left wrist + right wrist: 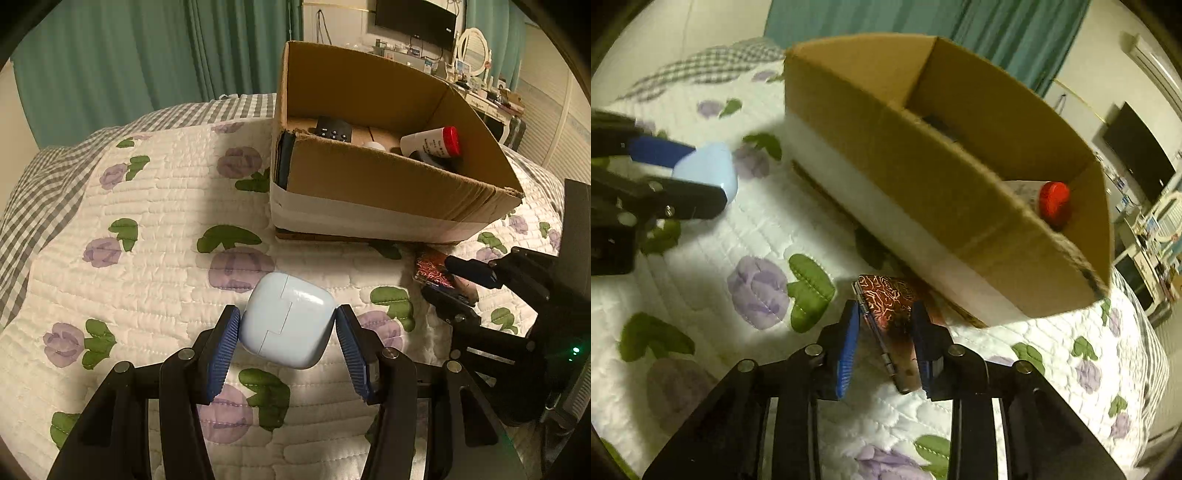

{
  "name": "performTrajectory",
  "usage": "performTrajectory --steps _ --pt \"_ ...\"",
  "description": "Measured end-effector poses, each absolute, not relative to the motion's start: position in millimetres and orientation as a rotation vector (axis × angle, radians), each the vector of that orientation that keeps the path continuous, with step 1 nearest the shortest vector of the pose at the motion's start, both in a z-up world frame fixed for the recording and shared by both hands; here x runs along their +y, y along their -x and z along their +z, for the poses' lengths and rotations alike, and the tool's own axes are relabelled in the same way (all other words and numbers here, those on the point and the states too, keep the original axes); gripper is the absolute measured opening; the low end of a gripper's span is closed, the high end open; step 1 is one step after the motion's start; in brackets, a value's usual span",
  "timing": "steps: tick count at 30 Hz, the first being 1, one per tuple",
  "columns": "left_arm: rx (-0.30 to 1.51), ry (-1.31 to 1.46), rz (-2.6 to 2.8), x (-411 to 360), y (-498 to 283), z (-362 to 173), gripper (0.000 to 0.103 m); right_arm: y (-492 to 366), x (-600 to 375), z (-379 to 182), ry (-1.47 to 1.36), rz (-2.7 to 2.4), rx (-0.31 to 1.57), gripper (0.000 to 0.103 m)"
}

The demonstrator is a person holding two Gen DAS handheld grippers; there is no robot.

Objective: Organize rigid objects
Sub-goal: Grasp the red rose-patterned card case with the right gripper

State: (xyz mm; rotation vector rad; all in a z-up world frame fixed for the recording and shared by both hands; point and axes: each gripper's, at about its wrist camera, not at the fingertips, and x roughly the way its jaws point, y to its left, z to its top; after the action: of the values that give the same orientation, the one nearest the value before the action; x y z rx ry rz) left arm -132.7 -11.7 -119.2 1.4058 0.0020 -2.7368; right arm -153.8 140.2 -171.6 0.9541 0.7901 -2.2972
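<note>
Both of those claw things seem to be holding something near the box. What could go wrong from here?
The left tool pinches the smooth, rounded pale blue case only at its sides, so it might slip out. The right tool grips the patterned hinged case close beside the cardboard box, whose wall it could bump when lifting.

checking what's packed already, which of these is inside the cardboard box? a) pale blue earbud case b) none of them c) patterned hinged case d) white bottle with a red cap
d: the white bottle with a red cap lies inside the cardboard box, while the pale blue earbud case and patterned hinged case are each held in a tool outside it.
</note>
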Motion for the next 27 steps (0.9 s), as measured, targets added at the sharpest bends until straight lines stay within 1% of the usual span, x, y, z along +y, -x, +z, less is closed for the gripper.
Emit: performTrajectory --steps 6,9,10,11,12,13,17,19,21,23,25,27 --pt "-0.003 -1.402 -2.742 -12.0 133.4 -118.9 0.054 144.3 145.6 -165.2 -0.885 -2.363 0.844 0.029" --pt "-0.002 -1.404 -2.74 -11.8 133.3 -119.1 0.054 149.0 156.7 -160.2 -0.928 -2.365 0.746 0.03" --pt "-0.002 -1.405 -2.741 -11.8 133.3 -119.2 0.054 152.8 158.0 -161.9 -0.968 -2.348 0.695 0.033" --pt "-0.001 -1.406 -2.741 -11.8 133.2 -119.0 0.054 156.5 159.7 -164.6 -1.007 -2.349 0.671 0.052" --pt "-0.001 -1.406 -2.741 -11.8 133.2 -119.3 0.054 157.7 163.1 -166.8 -1.023 -2.362 0.661 0.081" --pt "-0.001 -1.406 -2.741 -11.8 133.3 -119.4 0.054 160.1 165.4 -167.4 -1.03 -2.381 0.638 0.089" --pt "0.004 -1.414 -2.737 -12.5 134.3 -120.2 0.054 171.2 172.6 -166.5 -1.088 -2.383 0.506 0.092" --pt "0.006 -1.416 -2.738 -12.6 134.9 -120.6 0.054 178.7 176.9 -169.8 -1.144 -2.391 0.452 0.095" --pt "0.008 -1.42 -2.738 -12.7 135.9 -121.4 0.054 187.9 183.1 -173.5 -1.219 -2.359 0.353 0.101" --pt "0.008 -1.427 -2.736 -12.7 136.9 -122.8 0.054 195.7 176.6 -178.8 -1.258 -2.324 0.28 0.102" --pt "0.009 -1.43 -2.735 -12.9 137.4 -123.8 0.054 199.7 172.7 -182.7 -1.28 -2.305 0.265 0.102" --pt "0.011 -1.432 -2.733 -12.9 137.5 -124.2 0.054 204.4 165.3 -188.7 -1.301 -2.308 0.297 0.103"
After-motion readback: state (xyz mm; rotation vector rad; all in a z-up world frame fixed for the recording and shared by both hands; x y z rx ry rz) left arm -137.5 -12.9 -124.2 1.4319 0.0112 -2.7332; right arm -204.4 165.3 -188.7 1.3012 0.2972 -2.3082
